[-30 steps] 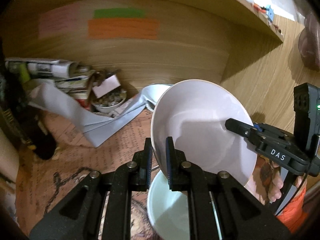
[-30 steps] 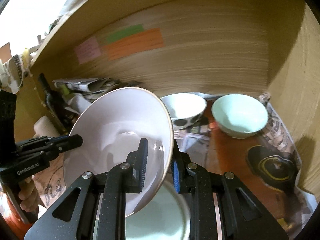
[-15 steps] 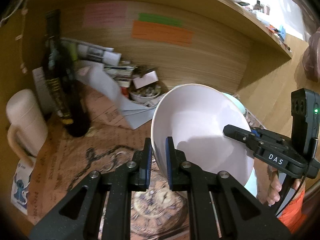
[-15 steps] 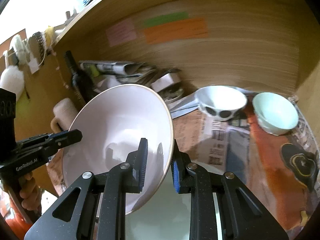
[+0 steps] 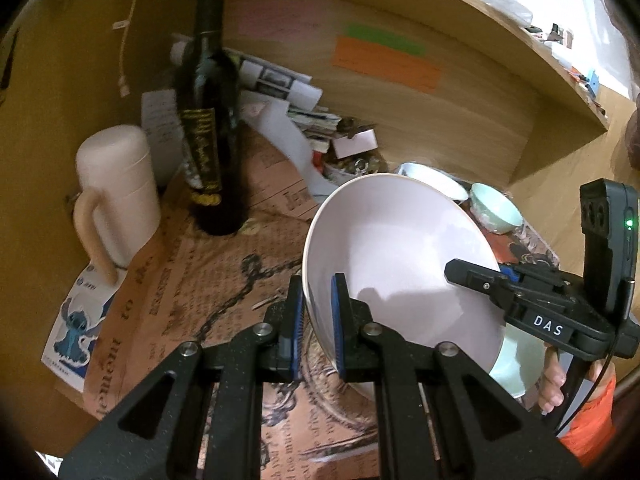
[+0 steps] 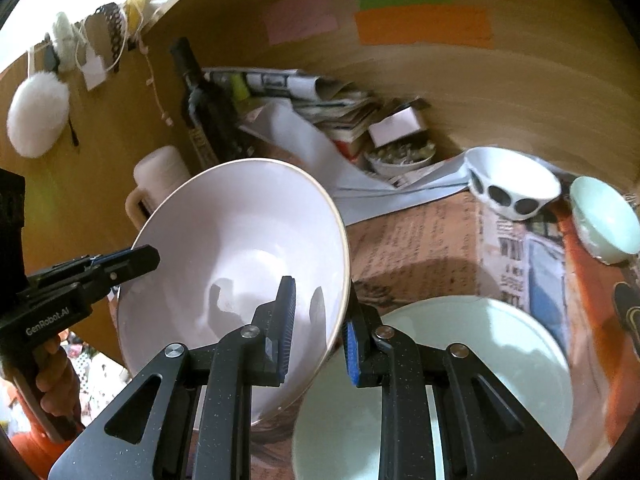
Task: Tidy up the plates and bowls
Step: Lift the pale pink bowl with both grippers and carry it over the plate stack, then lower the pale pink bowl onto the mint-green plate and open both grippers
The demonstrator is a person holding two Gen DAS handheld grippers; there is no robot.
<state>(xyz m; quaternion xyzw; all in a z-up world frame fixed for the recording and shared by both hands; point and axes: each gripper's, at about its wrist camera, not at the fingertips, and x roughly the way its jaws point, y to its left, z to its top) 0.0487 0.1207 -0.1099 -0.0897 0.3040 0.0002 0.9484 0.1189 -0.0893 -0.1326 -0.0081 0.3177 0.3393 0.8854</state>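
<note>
A large pale pink bowl is held tilted above the table by both grippers. My left gripper is shut on its left rim. My right gripper is shut on the opposite rim of the pink bowl, and shows in the left wrist view. A pale green plate lies flat on the table below the bowl, to its right. A white bowl with black dots and a small pale green bowl stand at the back right.
A dark wine bottle and a cream lidded mug stand at the back left. Rolled newspapers and a small dish of bits crowd the back wall. A wooden shelf overhangs the table. Printed paper covers the tabletop.
Both grippers have carried the pink bowl leftward and back from the wall; the bottle and mug have come into view and the green plate now lies off to the right.
</note>
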